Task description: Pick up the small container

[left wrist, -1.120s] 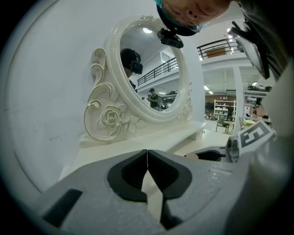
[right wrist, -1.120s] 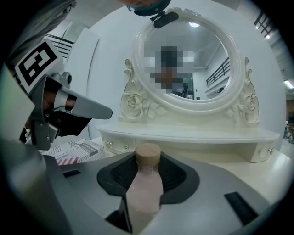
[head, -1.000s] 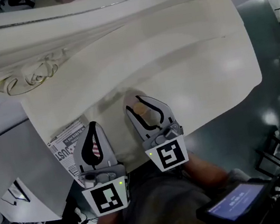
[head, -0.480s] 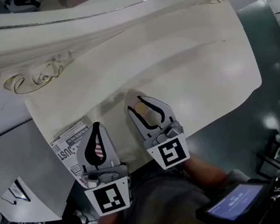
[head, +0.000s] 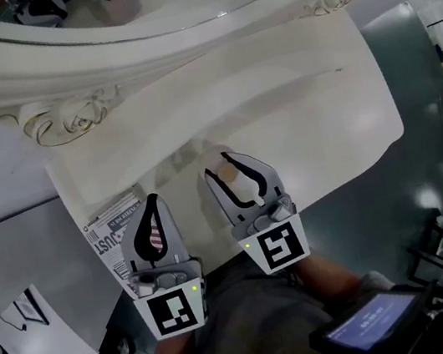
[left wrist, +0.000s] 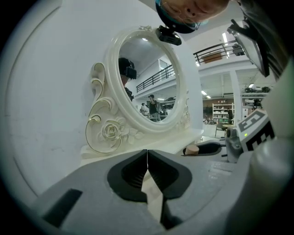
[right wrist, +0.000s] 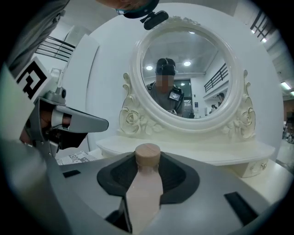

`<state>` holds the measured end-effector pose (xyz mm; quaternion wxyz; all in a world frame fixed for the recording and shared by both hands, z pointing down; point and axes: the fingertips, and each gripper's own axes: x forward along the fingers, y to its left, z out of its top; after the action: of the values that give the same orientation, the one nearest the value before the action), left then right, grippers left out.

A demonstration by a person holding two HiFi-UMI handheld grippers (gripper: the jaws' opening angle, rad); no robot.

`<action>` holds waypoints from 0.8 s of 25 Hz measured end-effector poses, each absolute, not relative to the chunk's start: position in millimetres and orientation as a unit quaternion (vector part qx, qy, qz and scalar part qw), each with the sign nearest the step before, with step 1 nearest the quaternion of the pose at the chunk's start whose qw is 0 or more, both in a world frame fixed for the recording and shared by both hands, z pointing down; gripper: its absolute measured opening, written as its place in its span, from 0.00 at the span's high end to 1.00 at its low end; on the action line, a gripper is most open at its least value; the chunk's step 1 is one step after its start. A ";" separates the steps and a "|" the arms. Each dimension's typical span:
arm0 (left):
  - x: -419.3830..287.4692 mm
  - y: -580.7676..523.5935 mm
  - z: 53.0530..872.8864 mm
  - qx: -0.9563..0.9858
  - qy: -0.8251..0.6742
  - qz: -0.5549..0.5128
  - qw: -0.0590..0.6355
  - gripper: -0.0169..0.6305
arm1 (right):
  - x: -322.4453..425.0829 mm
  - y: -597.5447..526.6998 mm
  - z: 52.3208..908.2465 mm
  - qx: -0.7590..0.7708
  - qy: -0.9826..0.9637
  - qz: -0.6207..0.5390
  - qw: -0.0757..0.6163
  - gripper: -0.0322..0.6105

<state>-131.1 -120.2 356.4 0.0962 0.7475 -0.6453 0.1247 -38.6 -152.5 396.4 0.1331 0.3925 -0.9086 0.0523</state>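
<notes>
The small container is a pale pink bottle with a round wooden cap. It stands upright between the jaws of my right gripper, which is shut on it. In the head view the right gripper hovers over the near part of the white dressing table, and only the bottle's cap shows. My left gripper is beside it on the left, shut, with nothing in it. In the left gripper view its jaws meet, and the held container shows at the right.
An ornate white oval mirror with rose carvings stands at the back of the table. A newspaper lies at the table's left near corner. A dark screen device hangs by the person's waist. Green floor lies to the right.
The head view has drifted a little, so the table sits slightly differently in the picture. Both grippers keep their pose, and the right one still holds the container.
</notes>
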 end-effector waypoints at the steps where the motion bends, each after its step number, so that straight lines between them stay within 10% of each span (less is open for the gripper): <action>1: -131.3 -118.9 353.1 0.748 -0.646 0.122 0.093 0.95 | -38.2 -151.9 391.0 0.395 -0.908 0.051 0.130 0.73; 20: -142.6 -107.2 291.5 0.751 -0.657 0.057 0.031 0.95 | -42.8 -135.6 303.4 0.403 -0.911 -0.007 0.092 0.73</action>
<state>-142.6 -107.2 291.5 0.0306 0.7508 -0.6573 0.0575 -42.8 -135.6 303.4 0.0925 0.4029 -0.9105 -0.0072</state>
